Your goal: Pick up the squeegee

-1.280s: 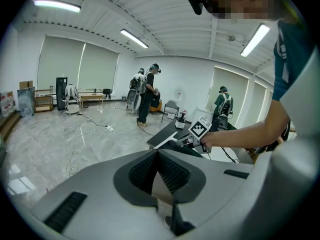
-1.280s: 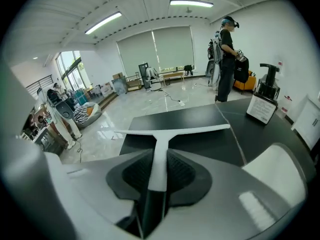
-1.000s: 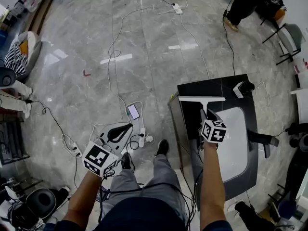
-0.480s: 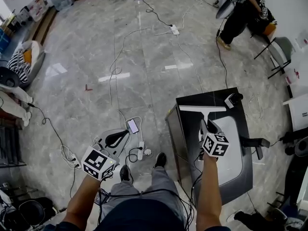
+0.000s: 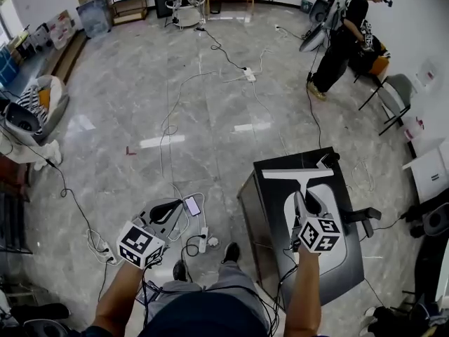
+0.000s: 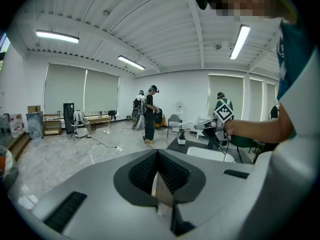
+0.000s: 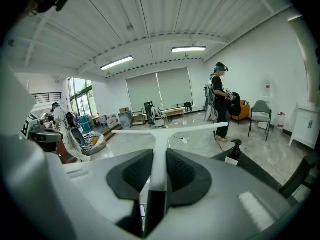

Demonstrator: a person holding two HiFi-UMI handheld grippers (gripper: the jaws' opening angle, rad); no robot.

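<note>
The squeegee [image 5: 295, 175] is white, with a long straight blade across a short handle. My right gripper [image 5: 304, 202] is shut on its handle and holds it in the air above the black table [image 5: 273, 188]. In the right gripper view the squeegee [image 7: 159, 134] runs up between the two dark pads of my right gripper [image 7: 159, 168], its blade level against the room. My left gripper [image 5: 170, 206] hangs over the floor at the lower left with its jaws together and nothing in them. In its own view my left gripper [image 6: 158, 168] shows the pads meeting.
A white panel [image 5: 340, 248] lies on the black table, and a small black-and-white object [image 5: 325, 161] stands at its far corner. Cables, a phone [image 5: 191, 206] and a power strip [image 5: 204, 238] lie on the floor between my hands. A person [image 5: 342, 37] stands far back right near chairs [image 5: 393, 93].
Both hands have come up, the right one more, and the squeegee has risen with the right gripper. The head view now takes in more of the room's far end.
</note>
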